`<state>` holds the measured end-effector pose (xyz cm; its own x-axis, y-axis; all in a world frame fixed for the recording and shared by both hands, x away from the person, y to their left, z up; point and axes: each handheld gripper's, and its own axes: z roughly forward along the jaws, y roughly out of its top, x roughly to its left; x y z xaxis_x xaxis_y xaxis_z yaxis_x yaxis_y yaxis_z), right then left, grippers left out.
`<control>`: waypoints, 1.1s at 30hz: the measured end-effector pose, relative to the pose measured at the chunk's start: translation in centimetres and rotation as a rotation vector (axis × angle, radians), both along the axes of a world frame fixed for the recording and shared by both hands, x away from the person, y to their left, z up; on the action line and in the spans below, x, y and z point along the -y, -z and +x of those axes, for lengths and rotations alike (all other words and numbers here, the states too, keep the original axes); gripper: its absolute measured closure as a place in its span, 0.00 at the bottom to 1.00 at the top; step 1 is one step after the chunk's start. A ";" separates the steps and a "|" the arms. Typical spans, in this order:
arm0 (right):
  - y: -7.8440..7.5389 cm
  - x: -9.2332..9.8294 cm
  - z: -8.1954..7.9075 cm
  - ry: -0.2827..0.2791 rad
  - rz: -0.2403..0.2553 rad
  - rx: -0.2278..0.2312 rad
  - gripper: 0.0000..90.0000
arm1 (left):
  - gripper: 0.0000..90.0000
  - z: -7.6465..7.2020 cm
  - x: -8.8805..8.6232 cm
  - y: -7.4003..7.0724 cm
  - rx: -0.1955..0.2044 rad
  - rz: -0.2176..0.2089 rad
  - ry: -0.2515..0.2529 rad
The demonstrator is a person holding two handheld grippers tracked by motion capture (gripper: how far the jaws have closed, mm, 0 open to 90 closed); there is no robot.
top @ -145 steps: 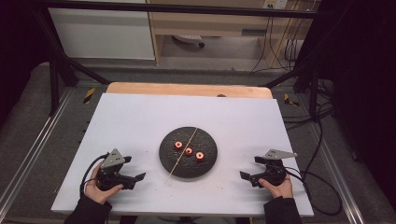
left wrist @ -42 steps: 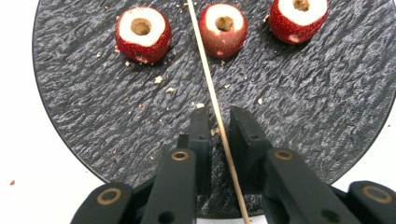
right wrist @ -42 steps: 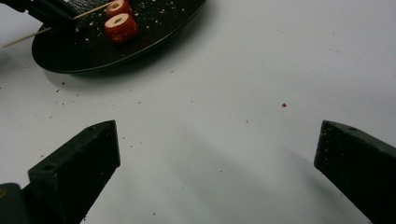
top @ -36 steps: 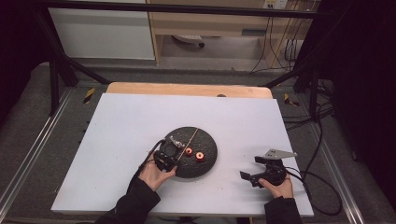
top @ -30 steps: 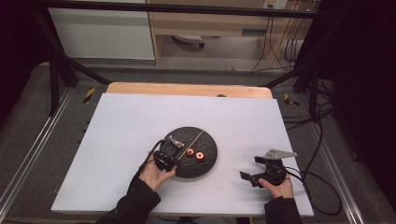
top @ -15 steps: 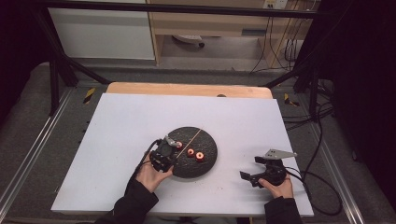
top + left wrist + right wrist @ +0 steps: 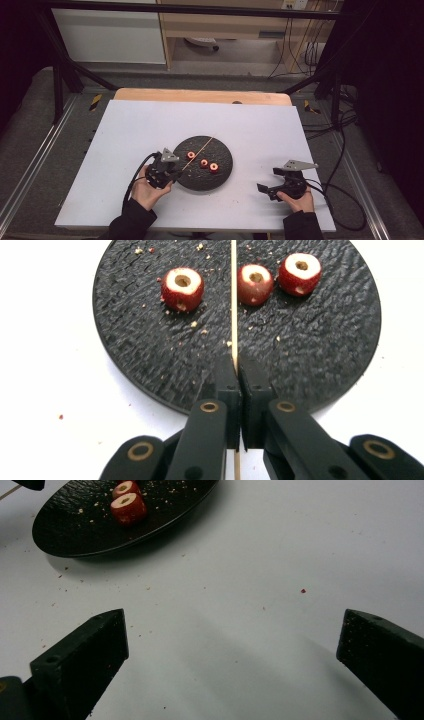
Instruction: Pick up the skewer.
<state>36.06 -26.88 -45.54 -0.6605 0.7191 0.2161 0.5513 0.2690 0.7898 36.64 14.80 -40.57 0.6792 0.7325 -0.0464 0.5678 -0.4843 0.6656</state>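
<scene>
A round black plate (image 7: pixel 220 175) lies in the middle of the white table. Three red cored fruit pieces (image 7: pixel 204 163) sit on it. A thin wooden skewer (image 7: pixel 200 150) runs slantwise across the plate, past the fruit. My left gripper (image 7: pixel 174 172) is at the plate's near-left edge, shut on the skewer's near end. In the left gripper view the jaws (image 7: pixel 239 371) pinch the skewer (image 7: pixel 233 300), which passes between one fruit piece (image 7: pixel 182 287) and two others (image 7: pixel 255 284). My right gripper (image 7: pixel 268 180) rests on the table right of the plate, open, nothing between its jaws (image 7: pixel 235 625).
Crumbs dot the plate (image 7: pixel 310 355) and the white table (image 7: pixel 260 570) around it. The right gripper view has the plate (image 7: pixel 75 530) far off at top left with two fruit pieces (image 7: pixel 129 507). A wooden strip (image 7: pixel 200 95) edges the table's far side.
My left gripper has slid left, off the plate toward its near-left edge, drawing the skewer along with it. The right gripper has stayed put.
</scene>
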 end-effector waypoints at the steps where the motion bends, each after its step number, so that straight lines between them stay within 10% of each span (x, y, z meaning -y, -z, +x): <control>1: 0.0 0.0 0.0 0.001 0.000 0.001 0.01 | 0.98 -0.1 -0.3 0.0 0.006 -0.007 0.007; 33: -1.2 -1.8 0.2 0.020 -0.049 -0.009 0.01 | 0.98 -3.7 -6.2 1.5 0.115 -0.148 0.045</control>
<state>36.27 -25.08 -44.34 -0.6443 0.7419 0.1857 0.5635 0.2963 0.7711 32.91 20.96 -42.12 0.7181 0.6922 -0.0718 0.4641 -0.3996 0.7905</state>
